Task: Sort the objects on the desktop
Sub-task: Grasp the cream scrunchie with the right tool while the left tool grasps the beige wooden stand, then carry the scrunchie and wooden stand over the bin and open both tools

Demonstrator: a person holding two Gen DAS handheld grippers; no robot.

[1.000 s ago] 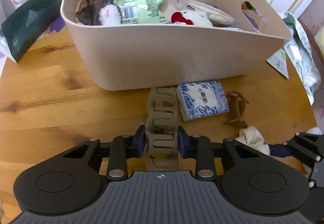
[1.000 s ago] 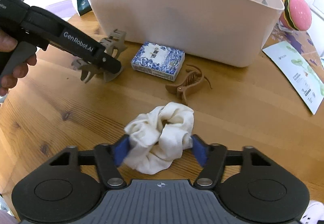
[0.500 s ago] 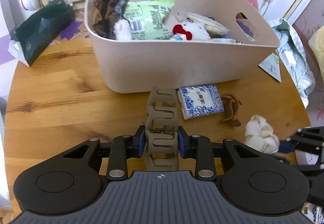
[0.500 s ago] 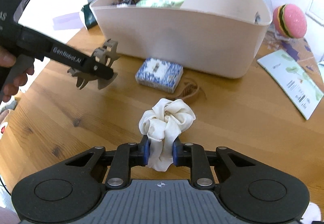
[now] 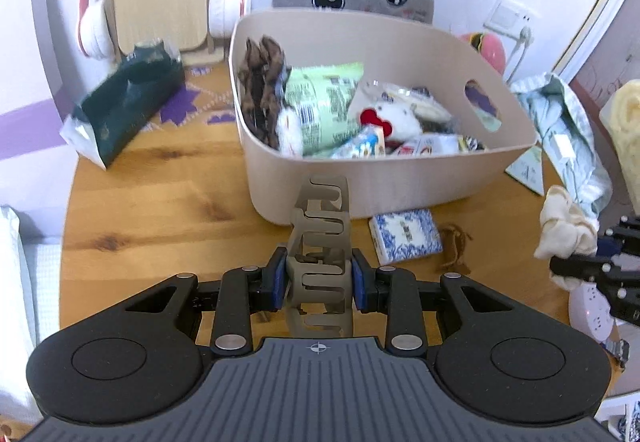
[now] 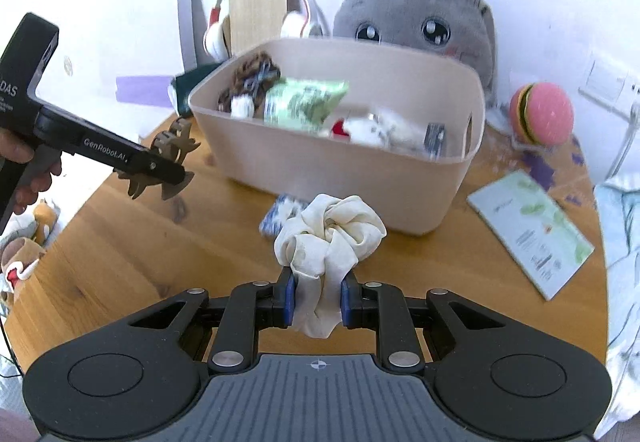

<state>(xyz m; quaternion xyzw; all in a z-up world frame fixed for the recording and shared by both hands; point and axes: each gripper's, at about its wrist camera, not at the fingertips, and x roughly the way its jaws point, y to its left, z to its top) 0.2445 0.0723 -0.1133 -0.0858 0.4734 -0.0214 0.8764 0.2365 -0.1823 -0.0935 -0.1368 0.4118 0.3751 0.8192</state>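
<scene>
Both grippers carrying hair pieces toward the bin.

Left gripper (image 5: 319,278) fingers are pinching the clip (image 5: 320,242), right gripper (image 6: 317,302) fingers squeezing the scrunchie (image 6: 330,232), both raised above the table (image 6: 120,242); each is needing to clear the bin (image 5: 400,178) rim before releasing.

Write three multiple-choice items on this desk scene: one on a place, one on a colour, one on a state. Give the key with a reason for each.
1. Where does the blue-and-white box lie?
A. inside the bin
B. on the table in front of the bin
C. on the plush cat

2. What colour is the scrunchie in the right gripper?
A. cream
B. black
C. green

3. How does the left gripper stand?
A. open and empty
B. shut on a snack packet
C. shut on the hair claw clip

Key: 1 B, it rests on the wood table by the wall of the bin. 2 A, the fabric is off-white. 3 C, both pads press the clip's sides.
</scene>
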